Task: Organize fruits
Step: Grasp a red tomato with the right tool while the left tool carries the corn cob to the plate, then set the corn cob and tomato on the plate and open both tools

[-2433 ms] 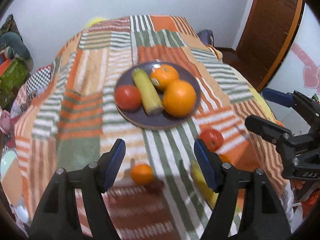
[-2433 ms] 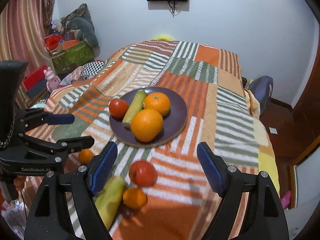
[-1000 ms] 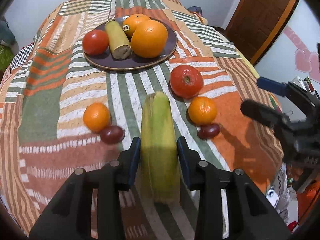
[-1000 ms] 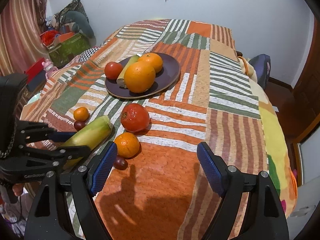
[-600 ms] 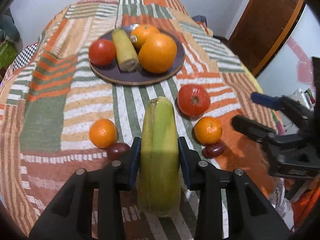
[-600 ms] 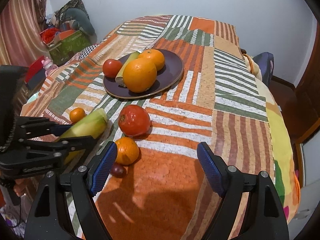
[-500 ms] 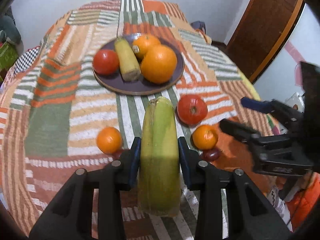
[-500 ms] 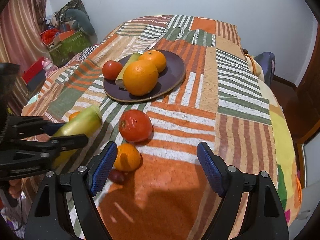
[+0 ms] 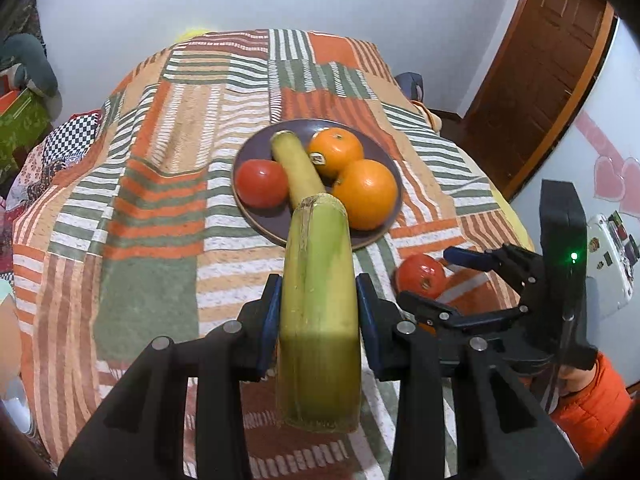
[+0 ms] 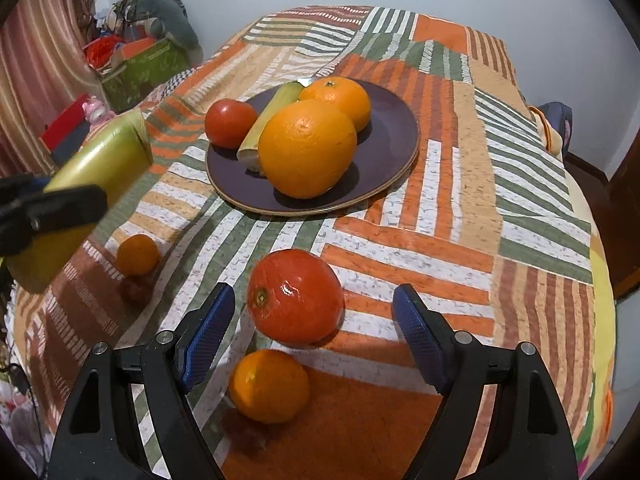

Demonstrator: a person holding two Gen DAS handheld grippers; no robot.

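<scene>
My left gripper (image 9: 318, 316) is shut on a yellow-green corn cob (image 9: 318, 300) and holds it above the blanket, its tip toward the dark plate (image 9: 384, 236). The plate holds a tomato (image 9: 262, 182), a second cob (image 9: 298, 170) and two oranges (image 9: 366, 194). My right gripper (image 10: 314, 332) is open, low over the bed, with a loose red tomato (image 10: 296, 296) between its fingers and a small orange (image 10: 268, 386) just below. Another small orange (image 10: 138, 254) lies to the left, with a dark grape (image 10: 134, 290) beside it. The held cob shows in the right wrist view (image 10: 84, 184).
The fruits lie on a striped patchwork blanket (image 9: 160, 200) over a bed. A wooden door (image 9: 540, 68) stands at the right. Green boxes and clutter (image 10: 140, 68) sit on the floor at the left. The bed edge drops off at the right (image 10: 600, 320).
My left gripper closed on the corn cob and lifted it toward the plate. My right gripper dropped and moved forward until the loose tomato sits between its open fingers.
</scene>
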